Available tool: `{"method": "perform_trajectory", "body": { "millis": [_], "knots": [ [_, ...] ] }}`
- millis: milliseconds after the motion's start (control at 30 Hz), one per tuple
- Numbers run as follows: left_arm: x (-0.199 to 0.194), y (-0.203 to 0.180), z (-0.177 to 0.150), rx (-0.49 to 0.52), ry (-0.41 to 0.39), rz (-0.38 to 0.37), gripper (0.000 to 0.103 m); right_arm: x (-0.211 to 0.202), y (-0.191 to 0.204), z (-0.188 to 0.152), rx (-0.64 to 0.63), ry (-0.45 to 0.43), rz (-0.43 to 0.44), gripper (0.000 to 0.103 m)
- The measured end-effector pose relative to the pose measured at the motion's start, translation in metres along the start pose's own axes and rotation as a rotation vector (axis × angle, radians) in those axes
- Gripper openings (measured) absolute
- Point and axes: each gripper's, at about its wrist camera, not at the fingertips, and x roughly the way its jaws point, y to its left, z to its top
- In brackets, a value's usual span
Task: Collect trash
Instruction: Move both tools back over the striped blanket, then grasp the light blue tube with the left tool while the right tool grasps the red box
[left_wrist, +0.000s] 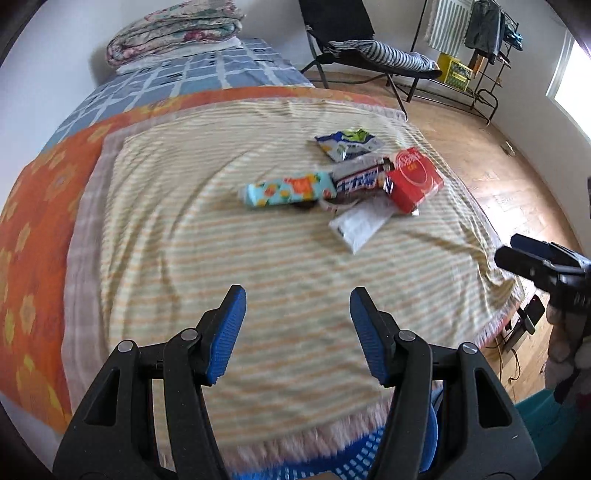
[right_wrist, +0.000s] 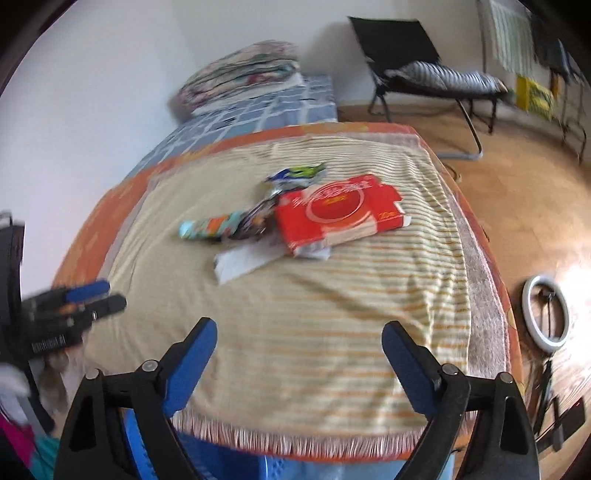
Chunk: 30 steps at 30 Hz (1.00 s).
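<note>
A pile of trash lies on the striped blanket (left_wrist: 221, 258) of a bed: a red box (left_wrist: 415, 181) (right_wrist: 338, 212), a light blue wrapper (left_wrist: 288, 190) (right_wrist: 208, 227), a dark snack wrapper (left_wrist: 360, 177), a white packet (left_wrist: 360, 223) (right_wrist: 245, 264) and a blue-green bag (left_wrist: 349, 144) (right_wrist: 295, 173). My left gripper (left_wrist: 297, 295) is open and empty, above the blanket's near part, short of the pile. My right gripper (right_wrist: 299, 330) is open and empty, also short of the pile. Each gripper shows at the edge of the other's view.
A blue perforated basket (left_wrist: 354, 458) (right_wrist: 236, 465) sits below the bed's near edge. Folded quilts (left_wrist: 177, 33) lie at the bed's far end. A black folding chair (right_wrist: 417, 74), a clothes rack (left_wrist: 476, 48) and a ring light (right_wrist: 546, 314) stand on the wooden floor to the right.
</note>
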Motion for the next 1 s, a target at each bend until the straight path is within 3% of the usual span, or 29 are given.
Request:
{"method": "perform_trajectory", "body": {
  "millis": [300, 433, 767, 1000],
  "knots": [
    [0.035, 0.007, 0.062, -0.077, -0.011, -0.062, 0.06, 0.041, -0.033, 0.054, 0.204, 0.045, 0.066, 0.092],
    [0.06, 0.017, 0.082, -0.116, 0.007, -0.076, 0.06, 0.067, -0.048, 0.071, 0.352, 0.076, 0.07, 0.092],
    [0.11, 0.048, 0.098, -0.254, 0.052, -0.099, 0.06, 0.12, -0.091, 0.074, 0.6, 0.145, 0.099, 0.092],
    [0.129, 0.055, 0.107, -0.305, 0.064, -0.119, 0.06, 0.141, -0.111, 0.072, 0.711, 0.11, 0.208, 0.082]
  ]
}}
